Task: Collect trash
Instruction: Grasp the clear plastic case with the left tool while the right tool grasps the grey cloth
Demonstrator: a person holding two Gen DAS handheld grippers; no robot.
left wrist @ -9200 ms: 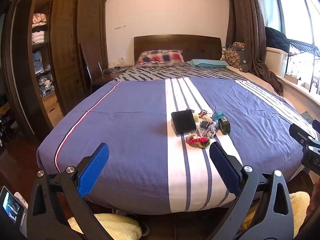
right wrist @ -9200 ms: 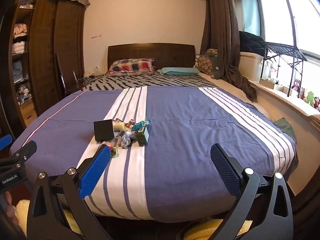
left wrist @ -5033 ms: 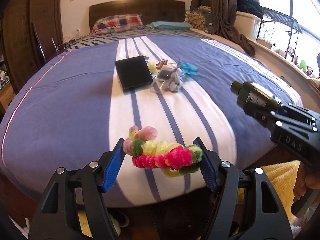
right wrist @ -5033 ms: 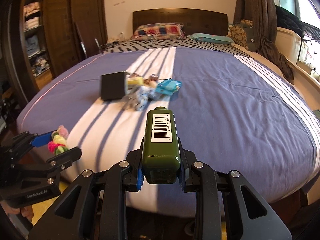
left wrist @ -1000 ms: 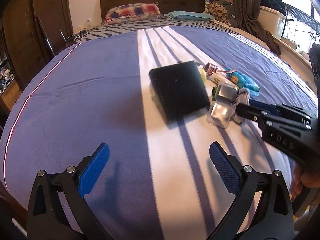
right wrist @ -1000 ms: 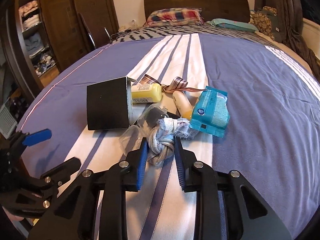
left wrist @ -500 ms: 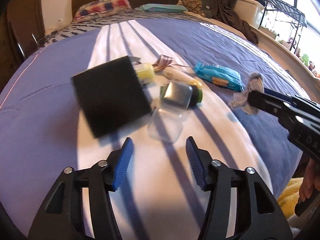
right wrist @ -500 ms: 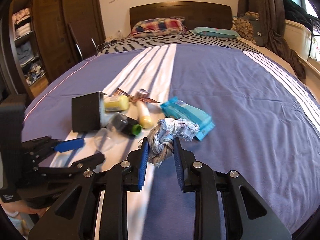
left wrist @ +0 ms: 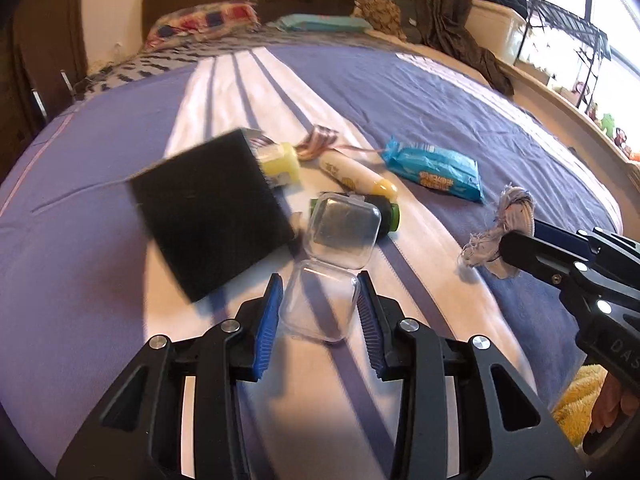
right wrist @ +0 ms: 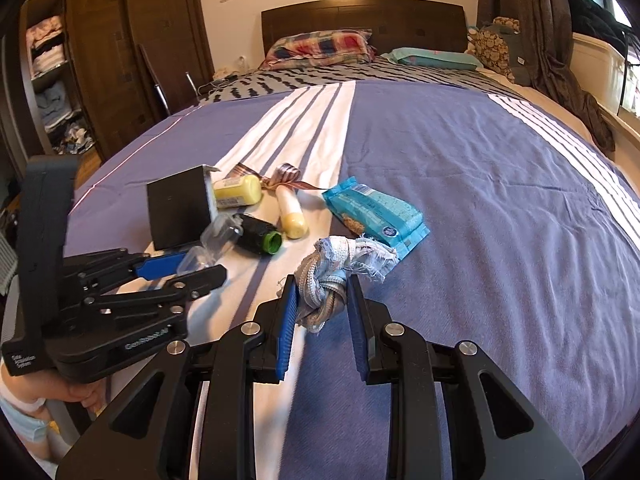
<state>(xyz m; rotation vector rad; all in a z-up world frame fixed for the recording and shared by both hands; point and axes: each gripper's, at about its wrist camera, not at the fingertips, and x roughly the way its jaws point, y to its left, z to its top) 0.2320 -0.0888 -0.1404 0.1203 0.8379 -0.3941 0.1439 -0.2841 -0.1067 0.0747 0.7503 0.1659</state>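
Apparently clear case point(left wrist: 320, 304) within left gripper point(left wrist: 318, 308)

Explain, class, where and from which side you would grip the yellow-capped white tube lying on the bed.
Grip the tube across the middle of its round body, coming from above with the jaws on its two long sides. It lies flat and its sides are mostly clear, though the ribbon sits at its far end and the green-capped bottle is close on the left, so stay near the cap end.
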